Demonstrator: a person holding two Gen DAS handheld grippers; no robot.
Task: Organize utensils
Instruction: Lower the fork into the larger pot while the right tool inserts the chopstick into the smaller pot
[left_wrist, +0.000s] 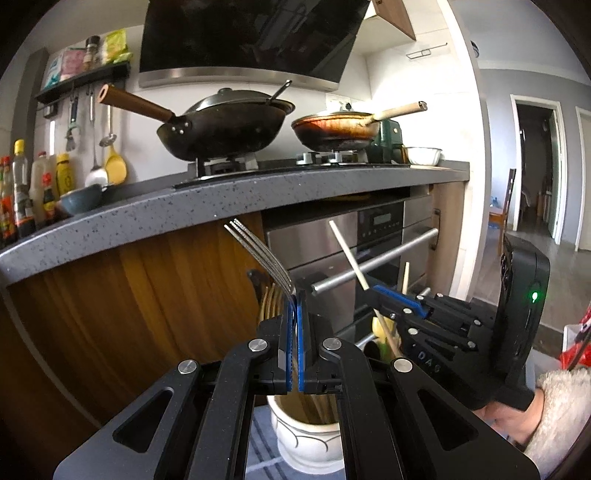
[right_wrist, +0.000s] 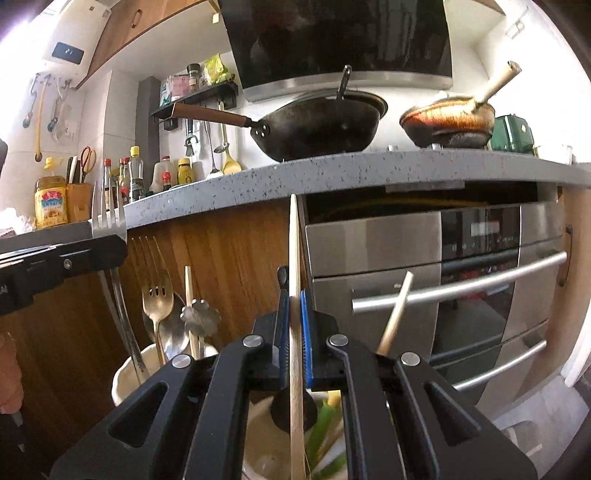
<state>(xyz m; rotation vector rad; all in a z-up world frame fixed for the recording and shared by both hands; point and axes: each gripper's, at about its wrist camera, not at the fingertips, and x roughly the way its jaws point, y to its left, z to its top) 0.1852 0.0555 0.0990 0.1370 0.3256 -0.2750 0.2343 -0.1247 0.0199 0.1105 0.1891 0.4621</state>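
While the left gripper is pinching a silver metal fork above the white ceramic holder, the right gripper is clamping a pale wooden chopstick upright over another white holder.

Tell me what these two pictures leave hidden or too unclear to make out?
- Fork handle, left wrist view: hidden between the left claw pads.
- White holder, left wrist view: its contents hidden behind the claw.
- Chopstick lower end, right wrist view: cut off by the bottom edge.
- Bottle labels, right wrist view: too small.
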